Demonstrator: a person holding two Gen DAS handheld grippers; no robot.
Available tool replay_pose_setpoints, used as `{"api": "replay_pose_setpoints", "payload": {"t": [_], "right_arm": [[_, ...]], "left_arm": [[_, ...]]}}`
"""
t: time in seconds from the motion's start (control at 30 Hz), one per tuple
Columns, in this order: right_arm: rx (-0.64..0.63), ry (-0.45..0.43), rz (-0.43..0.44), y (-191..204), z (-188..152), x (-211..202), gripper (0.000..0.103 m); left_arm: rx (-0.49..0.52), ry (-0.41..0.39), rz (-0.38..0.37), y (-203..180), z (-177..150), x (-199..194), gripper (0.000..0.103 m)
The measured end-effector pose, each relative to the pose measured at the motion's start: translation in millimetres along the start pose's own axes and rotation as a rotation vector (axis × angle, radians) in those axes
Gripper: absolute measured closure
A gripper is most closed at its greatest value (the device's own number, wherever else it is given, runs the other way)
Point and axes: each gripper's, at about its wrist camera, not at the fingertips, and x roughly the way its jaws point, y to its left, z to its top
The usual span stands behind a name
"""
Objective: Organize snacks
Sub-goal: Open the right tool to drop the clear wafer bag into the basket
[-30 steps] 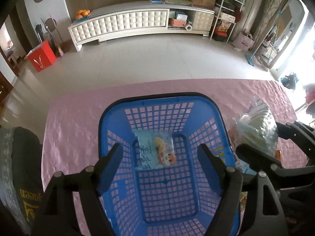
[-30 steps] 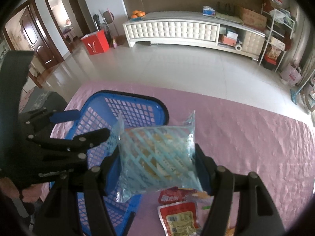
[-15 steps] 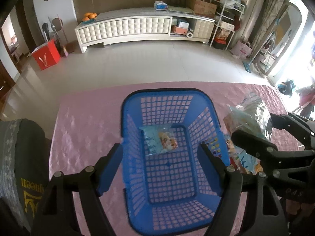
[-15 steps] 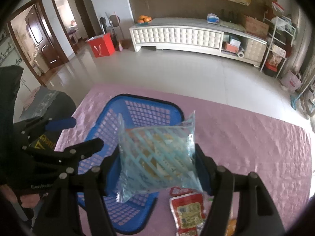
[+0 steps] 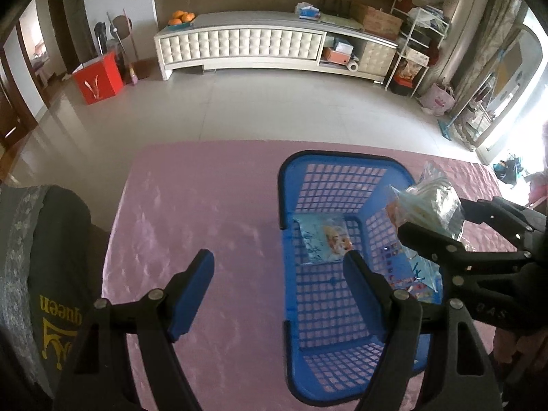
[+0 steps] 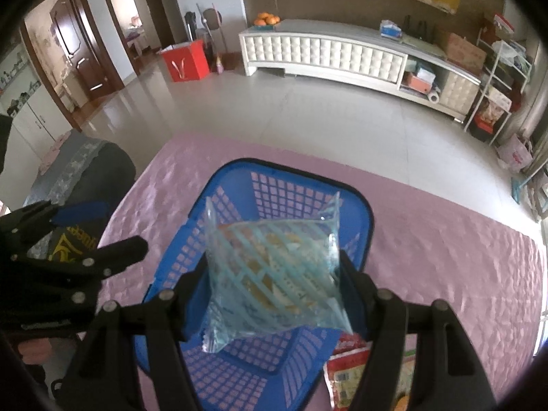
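The clear snack bag [image 6: 274,274], printed with a pale blue lattice and holding yellowish pieces, is clamped between the two pads of the right claw [image 6: 270,284]. In the right wrist view it hangs above the blue basket [image 6: 233,370], over the basket's right half. In the left wrist view the same bag [image 5: 428,205] sits at the basket's right rim, with the right claw [image 5: 441,229] closed on it.

The blue basket [image 5: 291,205] has lattice walls and floor and a dark rim. It stands on the table [image 5: 205,205], which is covered by a pink cloth. One light blue snack packet [image 5: 323,239] with an orange picture lies flat on the basket floor. More packets [image 5: 411,274] are visible through the basket's right wall, lying on the cloth outside it. A red packet [image 6: 349,373] lies on the cloth just right of the basket.

The left claw [image 5: 277,291] is open with nothing between its pads. Its right finger is over the basket interior; its left finger is over bare cloth. In the right wrist view the left claw [image 6: 89,236] is left of the basket.

A dark garment [image 5: 44,274] with yellow lettering is at the table's left edge.
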Motion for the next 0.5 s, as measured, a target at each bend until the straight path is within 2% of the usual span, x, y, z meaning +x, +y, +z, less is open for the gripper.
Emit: {"api": "replay_pose_setpoints", "payload": {"t": [0.4, 0.43, 0.5], "right_arm": [[-0.018, 0.088, -0.074, -16, 19, 57, 0.032], [-0.032, 0.085, -0.102, -15, 21, 60, 0.030], [-0.054, 0.068, -0.149, -12, 22, 62, 0.020]], "left_arm": [[-0.021, 0.039, -0.012, 5, 17, 39, 0.027], [-0.015, 0.041, -0.012, 4, 16, 40, 0.027], [-0.012, 0.045, -0.004, 4, 14, 43, 0.027]]}}
